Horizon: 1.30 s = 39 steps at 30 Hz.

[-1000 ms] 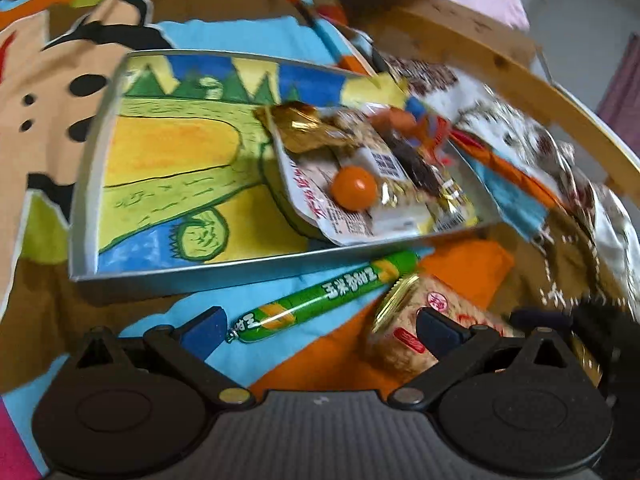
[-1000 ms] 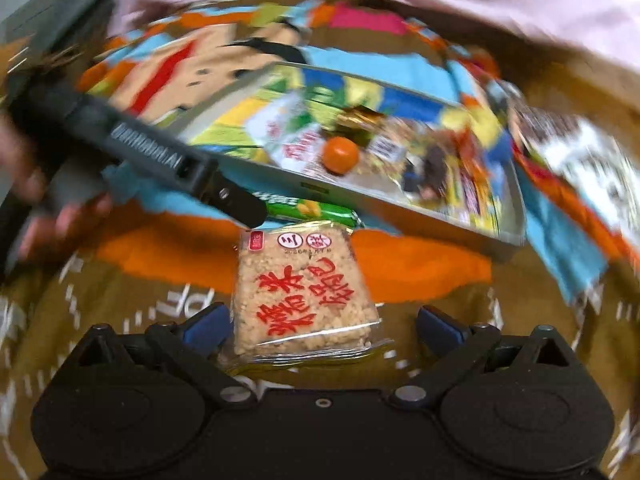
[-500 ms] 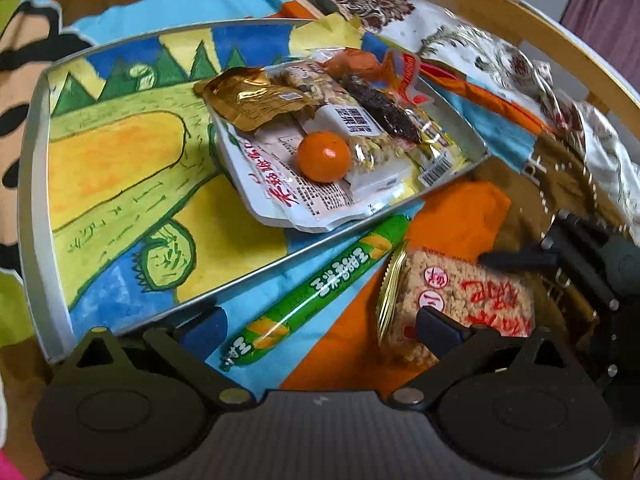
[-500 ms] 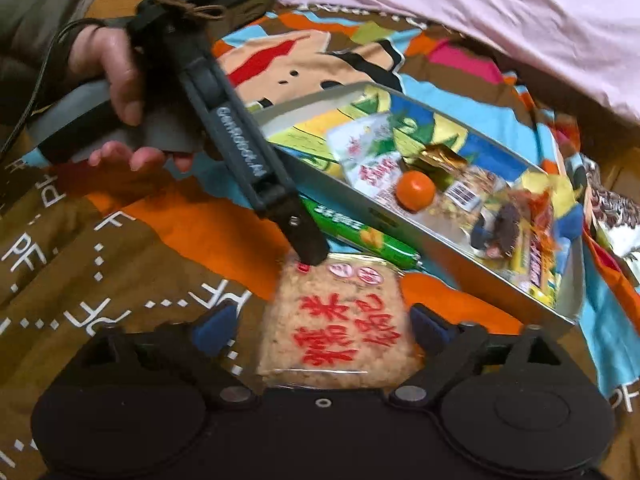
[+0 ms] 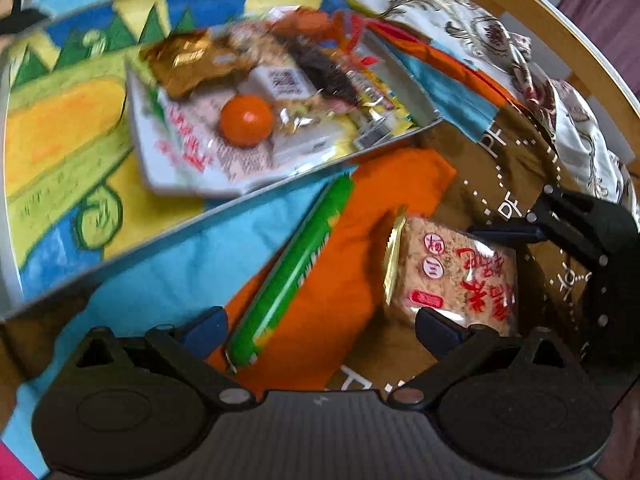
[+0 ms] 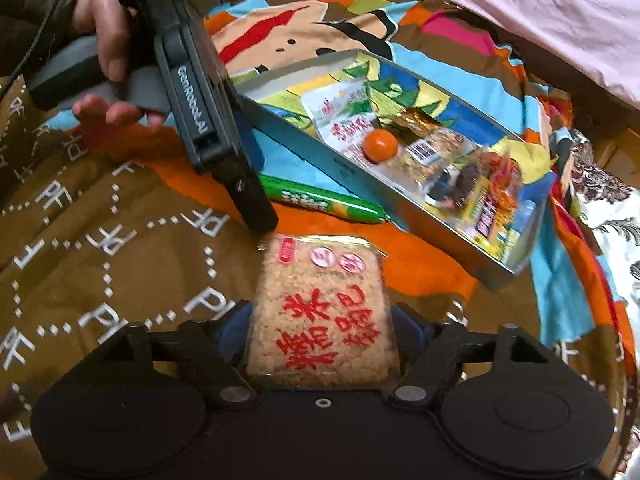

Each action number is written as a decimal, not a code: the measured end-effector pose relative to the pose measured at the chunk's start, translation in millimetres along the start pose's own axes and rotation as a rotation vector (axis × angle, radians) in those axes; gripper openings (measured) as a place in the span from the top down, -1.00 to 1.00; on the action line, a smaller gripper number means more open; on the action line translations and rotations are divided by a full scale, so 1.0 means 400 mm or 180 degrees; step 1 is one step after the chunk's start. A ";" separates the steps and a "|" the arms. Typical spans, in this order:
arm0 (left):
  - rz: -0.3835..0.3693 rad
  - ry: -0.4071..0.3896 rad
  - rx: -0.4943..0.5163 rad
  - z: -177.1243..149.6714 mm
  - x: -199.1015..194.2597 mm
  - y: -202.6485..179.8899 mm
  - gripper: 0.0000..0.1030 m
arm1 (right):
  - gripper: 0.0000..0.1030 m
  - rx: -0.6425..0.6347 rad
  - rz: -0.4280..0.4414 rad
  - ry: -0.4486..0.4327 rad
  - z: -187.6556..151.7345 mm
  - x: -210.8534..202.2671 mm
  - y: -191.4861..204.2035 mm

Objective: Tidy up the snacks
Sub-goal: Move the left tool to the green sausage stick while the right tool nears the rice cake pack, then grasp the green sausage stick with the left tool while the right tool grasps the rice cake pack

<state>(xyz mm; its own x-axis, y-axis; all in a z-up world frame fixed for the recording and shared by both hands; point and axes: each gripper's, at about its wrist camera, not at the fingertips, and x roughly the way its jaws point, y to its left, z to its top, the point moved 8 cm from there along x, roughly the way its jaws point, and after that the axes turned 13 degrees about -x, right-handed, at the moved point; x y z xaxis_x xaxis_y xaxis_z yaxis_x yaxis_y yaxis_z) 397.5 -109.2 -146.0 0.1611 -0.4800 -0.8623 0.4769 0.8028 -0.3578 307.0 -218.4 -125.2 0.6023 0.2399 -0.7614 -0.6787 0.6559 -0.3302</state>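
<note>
To the left of the right gripper [image 6: 322, 326], the person's hand [image 6: 106, 50] holds the left gripper [image 5: 320, 326] angled down over the green sausage stick [image 5: 290, 264], which lies on the patterned blanket [image 6: 92, 216] running up between its fingers; those jaws stand spread, nothing pinched. Right in front of the right tool sits the rice cracker pack [image 6: 322, 312], its near half between the two blue pads, which now press on its long sides after closing in on it just now. I'd judge this grip fair but shallow on a crinkly wrapper, so a slow, level lift would keep the pack from sliding out. Ahead and to the right of that tool lies the tin tray [image 6: 348, 172], its far-right end heaped with packets and an orange ball [image 6: 380, 145], its left part bare. The cracker should clear the tray's near wall and go down flat on that bare part, not atop the heap. The green stick just beyond the pack should not get dragged along.
</note>
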 end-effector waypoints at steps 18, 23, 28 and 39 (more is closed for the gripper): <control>0.0551 -0.0204 -0.0052 -0.023 0.031 0.014 -0.81 | -0.44 0.0537 0.0000 -0.0071 -0.010 0.034 -0.035; 0.0436 -0.0284 -0.0195 -0.063 0.013 -0.024 -0.68 | -0.44 0.0848 -0.0140 -0.0071 -0.039 -0.003 -0.041; 0.0242 -0.0335 -0.0154 -0.086 -0.003 -0.070 -0.68 | -0.44 0.1173 -0.0132 -0.0083 -0.068 -0.037 -0.054; 0.0355 -0.0786 -0.0245 -0.030 -0.007 -0.066 -0.64 | -0.48 0.1329 -0.0417 -0.0190 -0.075 0.000 -0.067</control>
<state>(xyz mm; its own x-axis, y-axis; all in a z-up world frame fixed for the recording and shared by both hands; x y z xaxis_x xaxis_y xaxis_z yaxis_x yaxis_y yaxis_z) 374.1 -124.7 -138.4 0.4190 -0.4514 -0.7878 0.3791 0.8754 -0.3000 312.6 -257.6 -133.2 0.7036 0.1683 -0.6904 -0.3743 0.9136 -0.1588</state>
